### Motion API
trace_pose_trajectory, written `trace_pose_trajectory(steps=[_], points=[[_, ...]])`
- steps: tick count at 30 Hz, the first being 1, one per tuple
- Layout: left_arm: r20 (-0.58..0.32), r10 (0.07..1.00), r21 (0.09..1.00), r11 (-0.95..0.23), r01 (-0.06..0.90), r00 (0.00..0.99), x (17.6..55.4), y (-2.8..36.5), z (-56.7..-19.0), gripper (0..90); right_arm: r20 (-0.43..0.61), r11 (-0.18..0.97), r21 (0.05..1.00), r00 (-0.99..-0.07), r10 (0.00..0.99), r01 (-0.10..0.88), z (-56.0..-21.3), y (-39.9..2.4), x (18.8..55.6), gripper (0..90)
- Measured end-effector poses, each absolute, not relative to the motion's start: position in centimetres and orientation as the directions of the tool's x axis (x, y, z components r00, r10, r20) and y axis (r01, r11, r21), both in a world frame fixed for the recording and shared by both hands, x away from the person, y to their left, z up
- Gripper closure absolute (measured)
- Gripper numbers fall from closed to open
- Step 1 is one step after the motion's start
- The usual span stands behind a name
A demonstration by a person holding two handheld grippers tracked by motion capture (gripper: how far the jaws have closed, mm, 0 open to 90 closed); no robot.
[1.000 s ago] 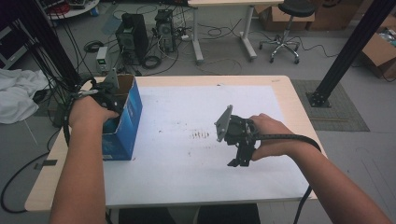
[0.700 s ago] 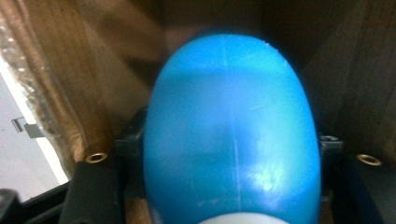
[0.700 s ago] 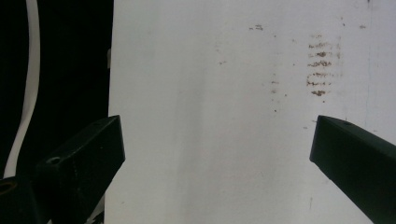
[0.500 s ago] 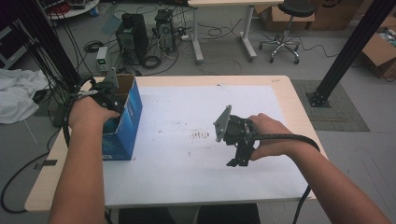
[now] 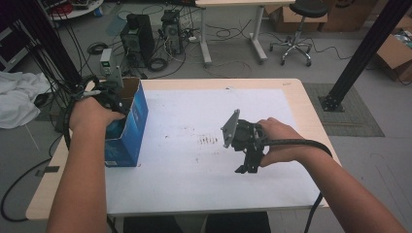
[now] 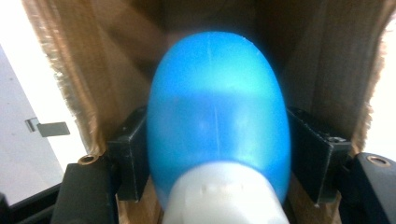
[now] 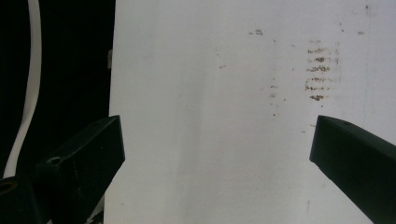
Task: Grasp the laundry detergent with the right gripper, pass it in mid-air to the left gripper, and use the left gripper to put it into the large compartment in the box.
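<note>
- Your left gripper [image 6: 217,154] sits down inside the blue cardboard box [image 5: 127,127] at the left of the high view, jaws just eased apart, a blue bottle [image 6: 217,116] between them.
- Can't tell whether the pads press it.
- Your right gripper [image 7: 217,154] hangs wide and empty over the white table sheet [image 5: 194,160], centre-right.

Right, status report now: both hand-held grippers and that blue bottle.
Left hand-held gripper inside cardboard box, jaws just opening, blue bottle between them. Right hand-held gripper open over white table sheet. Nothing in the way.
</note>
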State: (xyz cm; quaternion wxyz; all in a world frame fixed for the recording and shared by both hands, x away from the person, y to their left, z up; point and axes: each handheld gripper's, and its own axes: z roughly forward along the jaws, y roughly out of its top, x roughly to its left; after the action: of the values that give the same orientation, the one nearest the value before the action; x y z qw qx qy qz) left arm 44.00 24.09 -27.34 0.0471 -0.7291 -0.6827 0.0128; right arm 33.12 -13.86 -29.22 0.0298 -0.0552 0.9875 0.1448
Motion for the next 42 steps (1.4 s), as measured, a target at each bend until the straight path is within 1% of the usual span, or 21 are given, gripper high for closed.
trace_pose_trajectory(steps=[8,19,23,30,35,42], points=[[0.035,0.997,-0.065,-0.061,0.996,0.063,43.6,24.2,-26.1,28.0,-0.077,0.955,0.273,-0.992,-0.098,-0.116,-28.9,-14.0,33.0,2.6],[0.066,0.994,-0.034,-0.080,0.996,0.082,43.1,23.8,-24.0,24.5,-0.082,0.955,0.272,-0.992,-0.097,-0.116,-28.5,-14.1,32.7,2.6],[0.072,0.994,-0.031,-0.082,0.996,0.084,42.9,23.5,-23.3,20.7,-0.084,0.956,0.271,-0.992,-0.093,-0.112,-28.4,-14.2,32.6,2.4],[0.089,0.991,-0.016,-0.095,0.995,0.096,42.6,23.3,-22.2,20.2,-0.088,0.956,0.269,-0.992,-0.094,-0.114,-28.2,-14.3,32.5,2.6],[0.100,0.990,-0.009,-0.098,0.995,0.098,42.3,23.2,-21.6,16.1,-0.090,0.955,0.271,-0.991,-0.095,-0.116,-28.1,-14.3,32.3,2.6],[0.115,0.986,0.013,-0.123,0.992,0.121,41.8,22.9,-20.6,15.5,-0.092,0.956,0.268,-0.991,-0.098,-0.120,-27.9,-14.3,32.1,2.9]])
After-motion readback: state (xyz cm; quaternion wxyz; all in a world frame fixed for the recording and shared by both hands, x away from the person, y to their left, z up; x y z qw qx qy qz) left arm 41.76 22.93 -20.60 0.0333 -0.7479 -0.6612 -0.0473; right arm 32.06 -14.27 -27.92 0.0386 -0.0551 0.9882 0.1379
